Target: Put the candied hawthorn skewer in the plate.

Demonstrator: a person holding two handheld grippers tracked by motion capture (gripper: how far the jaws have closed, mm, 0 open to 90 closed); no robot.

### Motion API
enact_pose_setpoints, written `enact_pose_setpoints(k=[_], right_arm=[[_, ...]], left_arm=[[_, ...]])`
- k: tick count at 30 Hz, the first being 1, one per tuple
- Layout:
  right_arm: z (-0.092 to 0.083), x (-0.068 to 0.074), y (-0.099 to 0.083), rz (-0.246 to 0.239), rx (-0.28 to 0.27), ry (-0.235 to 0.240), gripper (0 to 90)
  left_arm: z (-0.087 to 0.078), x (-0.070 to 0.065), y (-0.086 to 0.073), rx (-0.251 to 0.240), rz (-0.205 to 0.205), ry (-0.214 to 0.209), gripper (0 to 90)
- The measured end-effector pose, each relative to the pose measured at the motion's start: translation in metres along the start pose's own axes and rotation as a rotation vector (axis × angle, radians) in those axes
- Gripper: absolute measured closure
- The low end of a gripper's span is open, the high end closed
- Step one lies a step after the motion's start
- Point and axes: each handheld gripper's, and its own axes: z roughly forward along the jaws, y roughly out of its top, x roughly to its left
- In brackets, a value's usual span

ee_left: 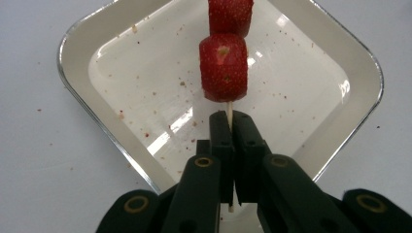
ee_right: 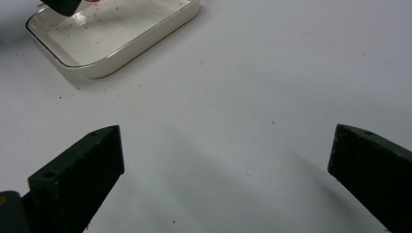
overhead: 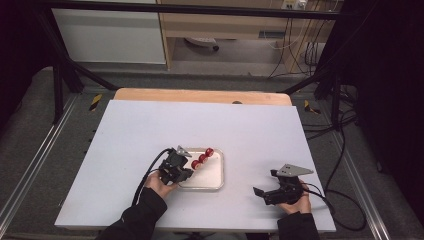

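Red strawberries on a thin wooden skewer [ee_left: 226, 68] point away from the left gripper [ee_left: 230, 124], whose jaws pinch the stick; it hangs over the white tray [overhead: 212, 180], slanting up-right in the high view. Right gripper [ee_right: 226, 160] jaws gape empty over the pale bench [overhead: 260, 135]; cables trail beyond.

Left claw [overhead: 189, 169] clamped on a strawberry skewer [overhead: 202, 158] over the white tray [overhead: 212, 181]
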Motion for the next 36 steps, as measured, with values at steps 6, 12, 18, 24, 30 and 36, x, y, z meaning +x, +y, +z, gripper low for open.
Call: enact_pose_setpoints(k=[6, 12, 18, 24, 30, 36], right_arm=[[-0.001, 0.000, 0.000, 0.008, -0.001, 0.003, 0.3], [-0.001, -0.001, 0.000, 0.011, -0.007, 0.005, 0.3], [-0.001, -0.001, 0.000, 0.011, -0.006, 0.000, 0.3], [-0.001, -0.001, 0.000, 0.014, -0.009, 0.000, 0.3], [-0.002, -0.001, 0.000, 0.021, -0.011, -0.001, 0.3], [-0.002, -0.001, 0.000, 0.027, -0.008, -0.002, 0.3]], left_arm=[[0.005, -0.003, -0.001, 0.050, 0.011, 0.028, 88.1], [0.005, -0.003, -0.001, 0.047, 0.005, 0.029, 87.8], [0.002, -0.002, -0.003, 0.030, 0.010, 0.033, 84.8], [-0.015, 0.004, -0.011, -0.054, 0.021, -0.007, 70.5], [-0.036, 0.016, -0.024, -0.133, 0.010, -0.045, 45.7], [-0.054, 0.029, -0.047, -0.181, 0.008, -0.012, 25.0]])
